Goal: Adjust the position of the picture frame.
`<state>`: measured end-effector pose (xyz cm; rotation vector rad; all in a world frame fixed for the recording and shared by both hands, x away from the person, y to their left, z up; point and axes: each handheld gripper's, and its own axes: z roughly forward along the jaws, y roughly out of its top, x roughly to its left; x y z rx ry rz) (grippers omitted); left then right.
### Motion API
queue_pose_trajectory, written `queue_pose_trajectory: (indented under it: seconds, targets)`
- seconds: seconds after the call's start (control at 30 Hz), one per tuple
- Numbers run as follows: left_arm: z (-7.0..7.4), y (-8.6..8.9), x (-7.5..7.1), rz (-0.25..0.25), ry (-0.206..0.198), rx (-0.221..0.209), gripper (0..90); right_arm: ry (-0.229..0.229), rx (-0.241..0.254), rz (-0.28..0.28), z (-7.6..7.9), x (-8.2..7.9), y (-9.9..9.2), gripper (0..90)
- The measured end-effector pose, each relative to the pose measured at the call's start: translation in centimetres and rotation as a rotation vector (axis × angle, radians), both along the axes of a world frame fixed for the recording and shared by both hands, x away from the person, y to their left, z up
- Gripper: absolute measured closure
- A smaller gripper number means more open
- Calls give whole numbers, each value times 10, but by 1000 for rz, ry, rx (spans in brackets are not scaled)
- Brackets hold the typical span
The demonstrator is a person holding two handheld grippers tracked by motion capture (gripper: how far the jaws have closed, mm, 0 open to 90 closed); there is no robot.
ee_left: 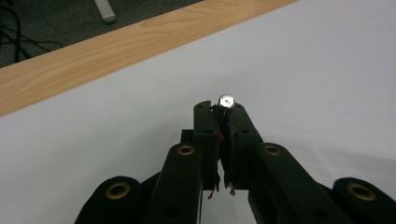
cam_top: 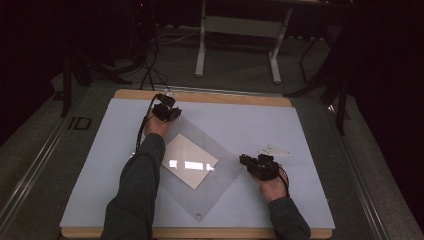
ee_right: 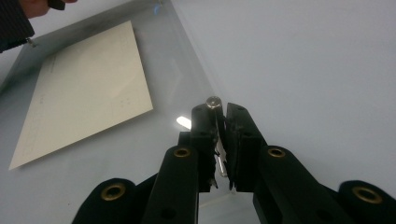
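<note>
- Now, the clear square acrylic sheet (cam_top: 220, 175) lies flat on the pale blue-white mat (cam_top: 300, 130), turned like a diamond, its corners pointing to the far edge, the near edge, left and right.
- Under or inside it sits a cream rectangular card (cam_top: 189, 160), long axis running from far-left to near-right in the high view.
- Left gripper (cam_top: 167, 113) is at the sheet's far corner, jaws pinched narrow on a small silver round-headed bolt (ee_left: 226, 100), which stands up between the tips in the left gripper view.
- Right gripper (cam_top: 250, 162) is at the sheet's right corner, jaws likewise closed tight on a second silver bolt (ee_right: 213, 102), its shaft showing down between the pads.
- A third small stud (cam_top: 198, 216) sits in the near corner of the sheet.
- Beyond the right gripper, a small clear bracket-like piece (cam_top: 274, 150) lies on the mat, apart from the sheet.
- The light wooden table edge (ee_left: 93, 60) runs just past the mat.
</note>
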<state>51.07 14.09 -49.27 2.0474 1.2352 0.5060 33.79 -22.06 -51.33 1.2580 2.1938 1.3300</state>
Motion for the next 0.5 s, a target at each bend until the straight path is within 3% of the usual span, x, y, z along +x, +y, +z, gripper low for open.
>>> queue_pose_trajectory:
  seconds: [0.13, 0.5]
  targets:
    - [8, 5, -3, -3, -6, 25, 854, 4, 11, -4, 0, 5, 1, 823]
    - [21, 18, -14, 17, 3, 31, 854, -5, 5, -1, 10, 20, 1, 823]
